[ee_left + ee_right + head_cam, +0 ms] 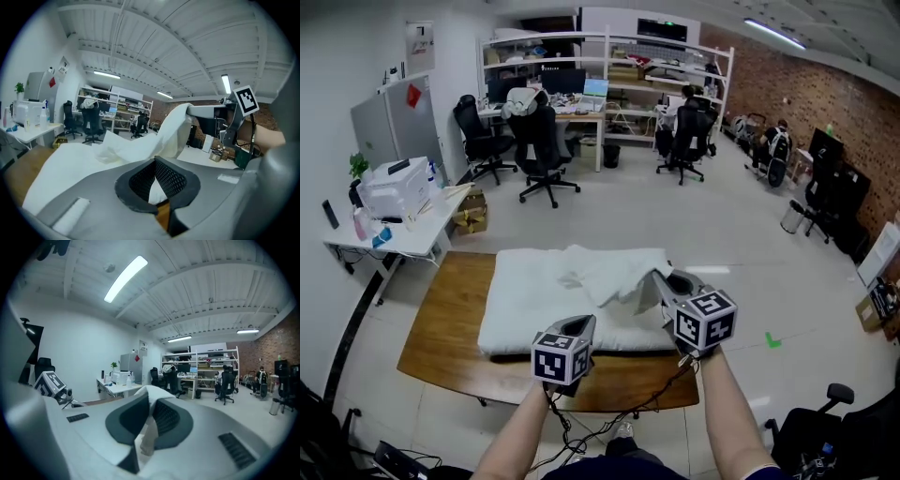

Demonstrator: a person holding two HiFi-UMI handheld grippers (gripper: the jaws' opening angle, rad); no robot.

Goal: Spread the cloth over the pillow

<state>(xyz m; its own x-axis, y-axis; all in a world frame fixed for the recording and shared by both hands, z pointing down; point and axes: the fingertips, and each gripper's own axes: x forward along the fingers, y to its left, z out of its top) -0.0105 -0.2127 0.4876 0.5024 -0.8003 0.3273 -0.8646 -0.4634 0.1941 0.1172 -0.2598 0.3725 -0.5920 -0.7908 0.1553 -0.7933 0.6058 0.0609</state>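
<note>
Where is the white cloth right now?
In the head view the cloth lies bunched on the right half of the pillow, one edge pinched in the right tongs.

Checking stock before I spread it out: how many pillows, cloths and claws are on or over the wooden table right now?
pillow: 1
cloth: 1, pinched in both claws
claws: 2, the left claw and the right claw
total: 4

Open-plan office, desks (581, 114) with monitors (562, 81), swivel chairs (542, 141), shelving (609, 42), printer (394, 190), brick wall (839, 94)
</note>
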